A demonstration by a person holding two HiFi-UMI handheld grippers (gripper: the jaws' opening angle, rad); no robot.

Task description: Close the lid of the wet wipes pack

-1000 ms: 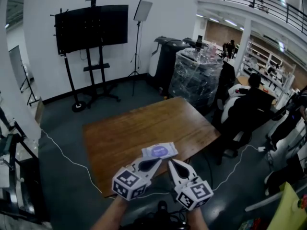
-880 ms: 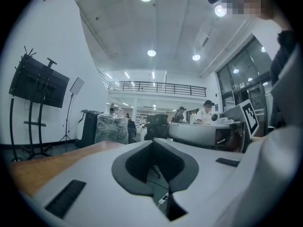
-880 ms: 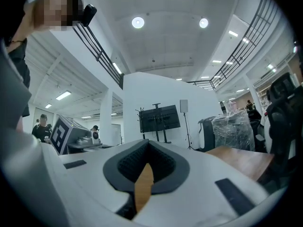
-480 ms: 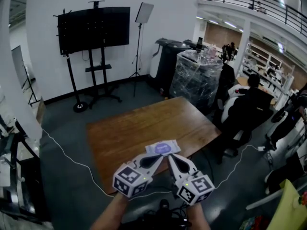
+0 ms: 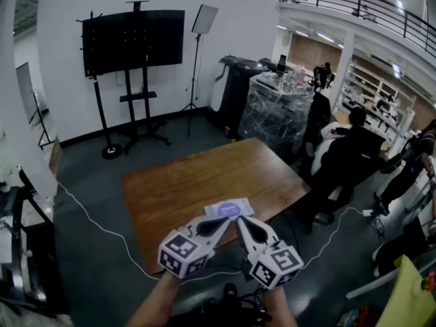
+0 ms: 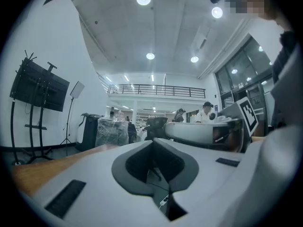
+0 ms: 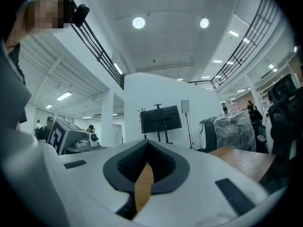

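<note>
The wet wipes pack [image 5: 229, 209], white with a purple oval on top, lies flat on the brown table [image 5: 184, 182] near its front edge. I cannot tell how its lid stands. My left gripper [image 5: 223, 223] and my right gripper [image 5: 239, 223] hang side by side just on the near side of the pack, tips almost meeting and pointing level. Both are shut with nothing between them. In the left gripper view my left gripper [image 6: 152, 143] shows closed jaws, and my right gripper [image 7: 147, 145] does the same in its view. The pack shows in neither gripper view.
A black screen on a stand [image 5: 133, 39] is against the far wall. Wrapped equipment [image 5: 276, 107] stands beyond the table. People sit at the right [image 5: 347, 148]. A white cable [image 5: 95, 223] runs across the floor at the left.
Both grippers have risen slightly together beside the pack's near edge. Their jaws have stayed shut and the pack has not moved.
</note>
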